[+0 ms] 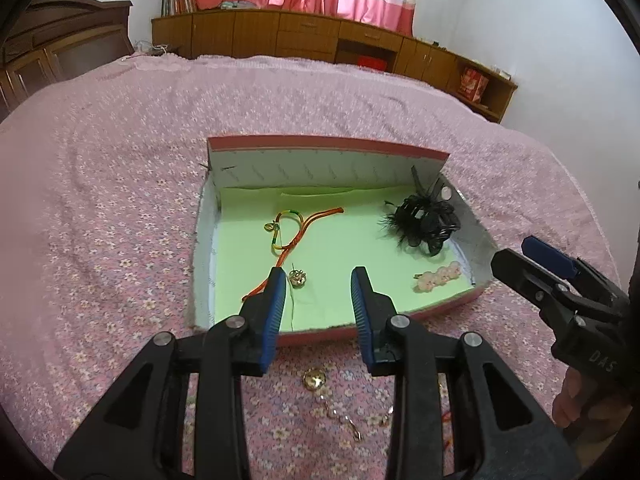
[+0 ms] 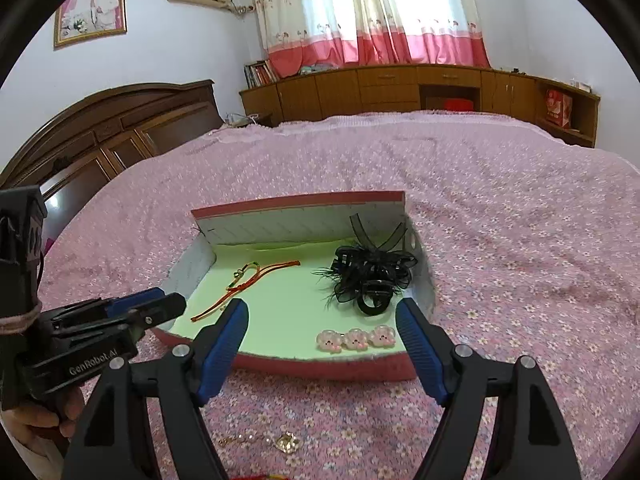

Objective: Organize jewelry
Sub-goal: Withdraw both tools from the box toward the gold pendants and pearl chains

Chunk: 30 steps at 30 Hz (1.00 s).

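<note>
sitting on the bed, the low red cardboard box with a light green floor (image 1: 448, 309) already holds some things: an orange and green knotted cord bracelet (image 1: 294, 232), a small gold earring (image 1: 298, 279), a black feathery hair clip (image 1: 424, 222) and a pink flower hair clip (image 1: 438, 277). a gold chain with a round charm (image 1: 316, 380) lies outside the box on the cover, near the front wall, so the job looks about half done. the left gripper (image 1: 319, 304) is spread apart and holds nothing. the right gripper (image 2: 322, 344) is spread wide too, empty. the bed has a pink flowery cover (image 2: 520, 240). behind it are wooden cupboards (image 2: 380, 88) and pink and white curtains (image 2: 372, 12).
</note>
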Available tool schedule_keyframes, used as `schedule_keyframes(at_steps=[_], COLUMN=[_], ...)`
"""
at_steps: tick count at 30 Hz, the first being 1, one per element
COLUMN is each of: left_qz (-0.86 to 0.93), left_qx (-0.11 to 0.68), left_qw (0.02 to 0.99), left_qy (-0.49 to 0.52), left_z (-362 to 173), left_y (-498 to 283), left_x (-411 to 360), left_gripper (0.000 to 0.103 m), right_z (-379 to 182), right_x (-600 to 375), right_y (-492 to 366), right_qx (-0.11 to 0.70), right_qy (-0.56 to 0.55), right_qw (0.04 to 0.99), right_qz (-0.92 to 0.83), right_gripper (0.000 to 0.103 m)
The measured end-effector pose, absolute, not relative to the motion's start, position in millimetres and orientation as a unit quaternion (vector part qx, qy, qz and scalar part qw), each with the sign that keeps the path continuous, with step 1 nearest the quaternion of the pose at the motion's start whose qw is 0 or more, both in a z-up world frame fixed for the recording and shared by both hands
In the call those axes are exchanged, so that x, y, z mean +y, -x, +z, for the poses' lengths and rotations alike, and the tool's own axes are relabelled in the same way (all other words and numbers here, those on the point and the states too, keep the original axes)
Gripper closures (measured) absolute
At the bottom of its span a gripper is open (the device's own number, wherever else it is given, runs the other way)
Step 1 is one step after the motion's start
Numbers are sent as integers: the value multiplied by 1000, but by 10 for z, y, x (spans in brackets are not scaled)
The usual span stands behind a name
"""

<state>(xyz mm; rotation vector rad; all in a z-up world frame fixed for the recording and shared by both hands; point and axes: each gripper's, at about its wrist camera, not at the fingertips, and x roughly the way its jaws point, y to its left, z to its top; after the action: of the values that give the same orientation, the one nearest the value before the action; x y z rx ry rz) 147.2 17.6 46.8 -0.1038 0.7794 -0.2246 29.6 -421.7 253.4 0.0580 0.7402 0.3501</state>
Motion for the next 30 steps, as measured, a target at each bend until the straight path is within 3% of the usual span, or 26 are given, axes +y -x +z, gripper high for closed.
schedule_keyframes(at_steps=[21, 30], left_qz=[-107, -109], left_qx=[413, 433], left_qw=[902, 892], left_qy=[70, 72], left_z=[224, 24], left_y=[-1118, -1123], left_x=[282, 213], left_gripper=[76, 76], right_z=[2221, 1954], right_x=[-4212, -4157], right_y=[147, 140], right_qx=[402, 438], right_qy=[-28, -23], right_qw=[896, 879], right_qz=[188, 185], right_gripper=[25, 34])
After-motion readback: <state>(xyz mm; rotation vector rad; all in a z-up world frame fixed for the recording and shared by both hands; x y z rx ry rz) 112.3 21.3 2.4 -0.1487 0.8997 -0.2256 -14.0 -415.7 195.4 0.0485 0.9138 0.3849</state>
